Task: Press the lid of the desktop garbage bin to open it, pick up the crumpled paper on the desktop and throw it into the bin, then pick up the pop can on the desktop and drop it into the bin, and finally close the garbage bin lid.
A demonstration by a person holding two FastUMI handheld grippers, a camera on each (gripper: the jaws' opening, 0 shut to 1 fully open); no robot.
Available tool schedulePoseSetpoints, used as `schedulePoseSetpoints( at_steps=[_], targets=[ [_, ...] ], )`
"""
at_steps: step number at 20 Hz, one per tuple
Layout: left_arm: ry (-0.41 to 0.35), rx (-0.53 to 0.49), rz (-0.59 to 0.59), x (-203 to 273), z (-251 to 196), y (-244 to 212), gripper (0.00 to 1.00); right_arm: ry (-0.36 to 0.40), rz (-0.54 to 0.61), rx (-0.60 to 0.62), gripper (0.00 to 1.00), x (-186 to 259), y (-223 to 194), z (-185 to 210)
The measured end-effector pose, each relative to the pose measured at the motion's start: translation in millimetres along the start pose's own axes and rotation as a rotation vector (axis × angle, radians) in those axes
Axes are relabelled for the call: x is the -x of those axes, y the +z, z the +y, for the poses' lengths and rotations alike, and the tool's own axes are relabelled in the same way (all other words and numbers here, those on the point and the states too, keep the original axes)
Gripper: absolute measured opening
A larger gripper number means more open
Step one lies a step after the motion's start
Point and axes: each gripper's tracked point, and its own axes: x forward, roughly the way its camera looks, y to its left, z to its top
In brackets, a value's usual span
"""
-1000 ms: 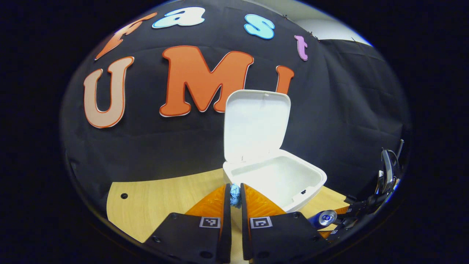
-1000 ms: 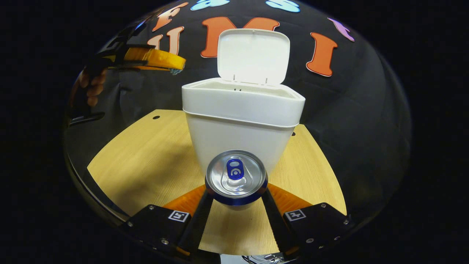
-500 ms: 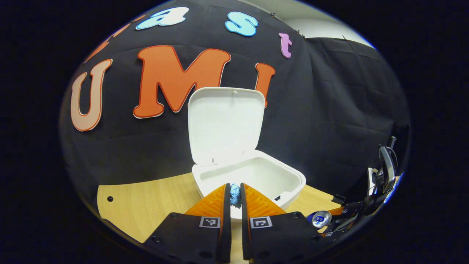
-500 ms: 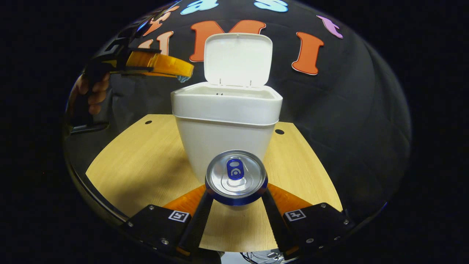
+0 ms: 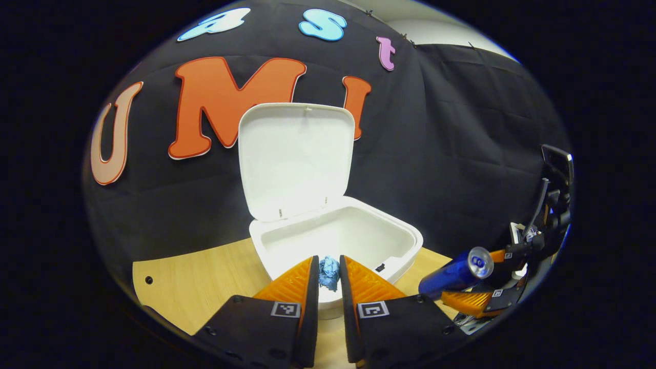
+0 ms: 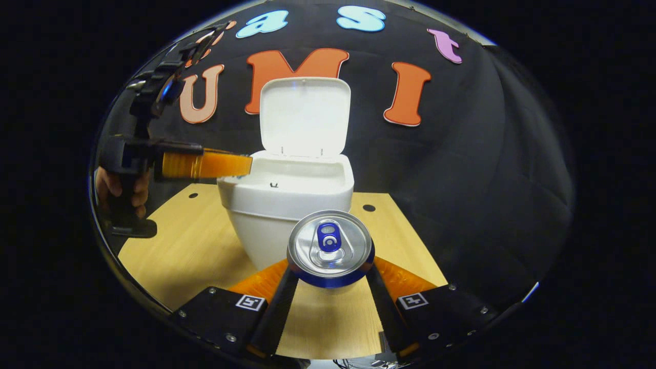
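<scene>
Bin (image 5: pixel 287 251): lid (image 5: pixel 296 156) up. Left tongs (image 5: pixel 328 274) pinch crumpled paper (image 5: pixel 328 271) over opening. Right tongs (image 6: pixel 330 269) clasp pop can (image 6: pixel 330 246). Remaining: both drops, lid closing.

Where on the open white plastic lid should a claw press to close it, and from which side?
Press the lid near its free top edge, from behind and above: it stands upright, hinged at the back rim of the white bin, so that edge gives most leverage.

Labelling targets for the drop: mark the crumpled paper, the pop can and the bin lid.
crumpled paper (image 5: pixel 328 273): left gripper view, middle of the blue wad.
pop can (image 6: pixel 329 247): right gripper view, silver top by the tab.
bin lid (image 5: pixel 295 156): left gripper view, raised lid's inner face.
</scene>
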Motion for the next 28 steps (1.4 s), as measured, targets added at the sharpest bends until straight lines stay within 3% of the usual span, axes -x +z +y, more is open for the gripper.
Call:
schedulePoseSetpoints(
  at_steps=[2,3,6,7,8,11,19,28],
  targets=[
    [0.0,-0.013,-0.002,1,1,-3,0.28,-0.009,-0.041,0.016,0.8,-2,18,-5],
    [0.002,-0.019,-0.01,3,3,-3,0.36,-0.013,-0.06,0.025,0.79,-5,28,-6],
    [0.007,-0.018,-0.012,3,7,-3,0.46,-0.01,-0.114,0.05,0.8,-6,55,-10],
    [0.01,-0.016,-0.016,5,9,-2,0.55,-0.008,-0.129,0.058,0.8,-7,63,-10],
    [0.011,-0.014,-0.019,7,9,-3,0.53,-0.005,-0.142,0.064,0.79,-7,70,-11],
    [0.025,-0.026,-0.036,15,15,0,0.66,0.005,-0.174,0.064,0.8,-8,86,-13],
    [0.098,-0.033,-0.055,32,42,0,0.67,0.056,-0.258,0.048,0.79,-21,128,-1],
    [0.206,0.004,-0.053,54,77,-9,0.67,0.125,-0.258,0.089,0.79,-54,136,25]
  ],
)
